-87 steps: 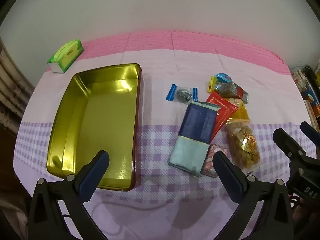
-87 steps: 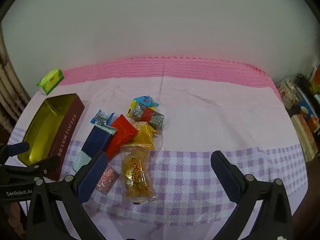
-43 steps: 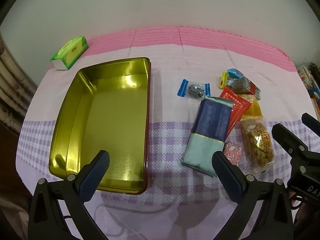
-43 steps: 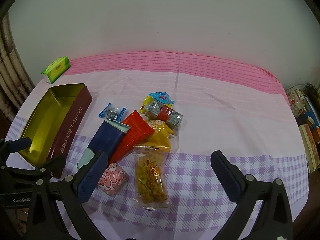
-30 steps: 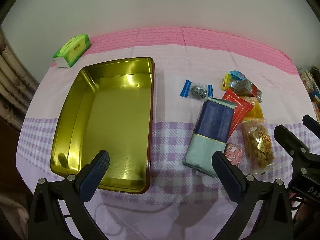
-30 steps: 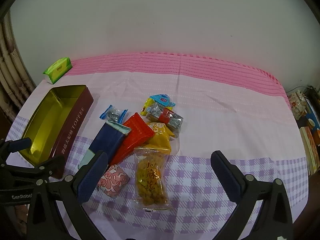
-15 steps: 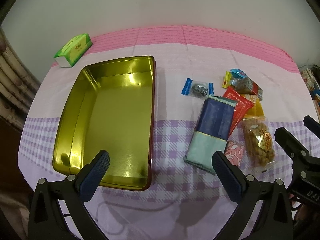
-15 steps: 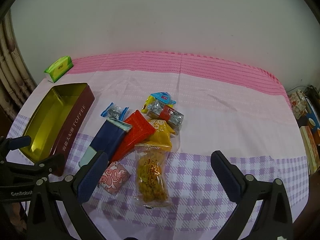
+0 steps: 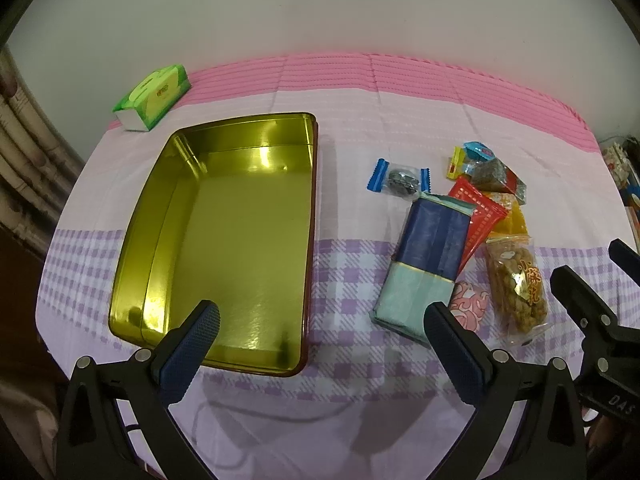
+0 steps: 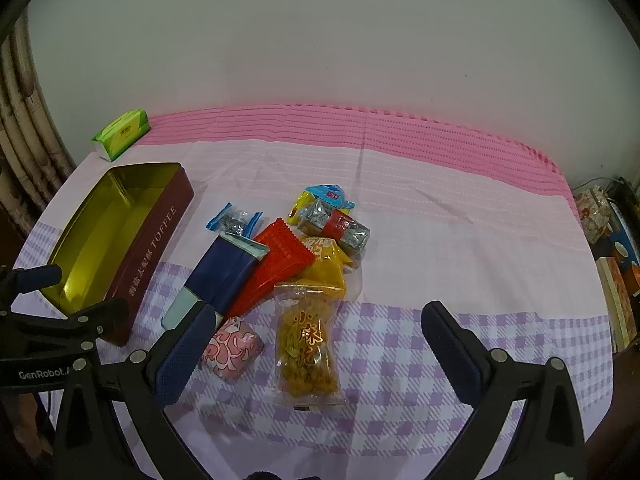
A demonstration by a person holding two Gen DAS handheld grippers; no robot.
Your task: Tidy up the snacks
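An empty gold-lined toffee tin (image 9: pixel 224 240) (image 10: pixel 92 236) lies at the left of the table. To its right sits a pile of snacks: a navy and pale-blue box (image 9: pixel 428 256) (image 10: pixel 224 272), a red packet (image 10: pixel 276 260), a yellow packet (image 10: pixel 324 264), a clear bag of fried snacks (image 10: pixel 306 340) (image 9: pixel 516 284), a pink patterned sweet (image 10: pixel 232 346), a blue-ended candy (image 9: pixel 400 178) and a silver-red bar (image 10: pixel 340 226). My left gripper (image 9: pixel 320 320) hovers open over the tin's near right corner. My right gripper (image 10: pixel 316 320) hangs open above the fried-snack bag. Both hold nothing.
A green tissue pack (image 9: pixel 154 96) (image 10: pixel 122 132) rests at the far left by the wall. The tablecloth (image 10: pixel 460 220) is pink at the back and purple-checked in front. Boxes and clutter (image 10: pixel 612 248) stand beyond the table's right edge. A curtain hangs at the left.
Both grippers have drifted slightly, so the tin and the snacks have shifted a little in each view. The snacks and tin lie where they were. Both grippers stay open.
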